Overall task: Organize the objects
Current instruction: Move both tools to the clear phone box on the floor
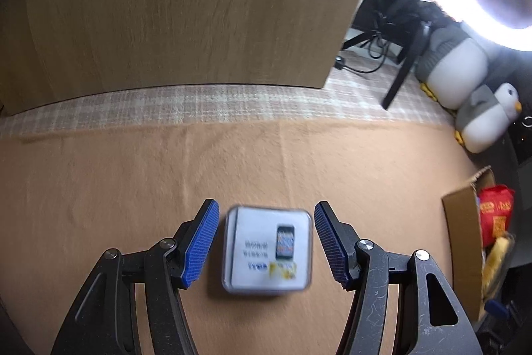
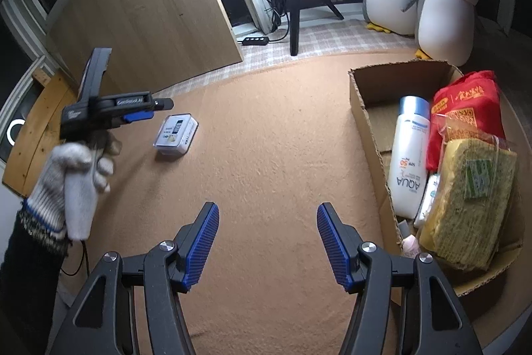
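there, left gripper (image 1: 266,242) spread astride small clear-cased white box (image 1: 267,250), pads not touching; right gripper (image 2: 267,242) spread, empty. risk: off-centre closing could skid slick case across orange cloth (image 2: 266,138).

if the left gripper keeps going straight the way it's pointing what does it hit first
Most likely the small clear plastic case with a white printed card inside, which lies on the tan felt mat. It sits centred between the left gripper's open jaws, untouched. Depth is hard to judge, so how close is unclear.
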The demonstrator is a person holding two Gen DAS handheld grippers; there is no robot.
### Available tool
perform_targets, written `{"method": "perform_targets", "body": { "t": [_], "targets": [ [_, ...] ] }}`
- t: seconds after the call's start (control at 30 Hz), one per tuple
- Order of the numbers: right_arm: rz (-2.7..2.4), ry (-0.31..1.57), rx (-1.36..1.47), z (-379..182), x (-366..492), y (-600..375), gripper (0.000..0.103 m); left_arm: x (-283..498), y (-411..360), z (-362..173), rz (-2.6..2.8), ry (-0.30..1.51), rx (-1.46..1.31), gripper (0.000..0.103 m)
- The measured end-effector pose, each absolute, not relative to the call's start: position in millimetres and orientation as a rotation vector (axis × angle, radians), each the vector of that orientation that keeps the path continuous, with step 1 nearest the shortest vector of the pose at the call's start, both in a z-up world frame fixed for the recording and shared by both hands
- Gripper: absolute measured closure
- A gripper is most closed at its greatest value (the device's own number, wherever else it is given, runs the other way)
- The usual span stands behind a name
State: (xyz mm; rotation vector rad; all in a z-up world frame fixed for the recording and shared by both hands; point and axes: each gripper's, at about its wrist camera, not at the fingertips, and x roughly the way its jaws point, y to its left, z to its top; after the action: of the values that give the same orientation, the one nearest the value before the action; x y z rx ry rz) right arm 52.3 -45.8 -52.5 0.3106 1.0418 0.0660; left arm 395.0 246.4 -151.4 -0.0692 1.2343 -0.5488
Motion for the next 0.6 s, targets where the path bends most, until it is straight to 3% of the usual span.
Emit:
{"method": "perform_targets", "body": {
  "t": [0.3, 0.6],
  "targets": [
    [0.032, 1.067, 0.322, -54.2, 48.0, -54.6, 0.045, 418.1, 225.9, -178.5, -0.542, 1.289, -0.055, 0.043],
    [0.035, 1.077, 0.335, -54.1, 49.6, -55.2, 0.045, 406.7, 228.2, -187.3, -0.546, 1.308, -0.061, 0.054]
  ]
}}
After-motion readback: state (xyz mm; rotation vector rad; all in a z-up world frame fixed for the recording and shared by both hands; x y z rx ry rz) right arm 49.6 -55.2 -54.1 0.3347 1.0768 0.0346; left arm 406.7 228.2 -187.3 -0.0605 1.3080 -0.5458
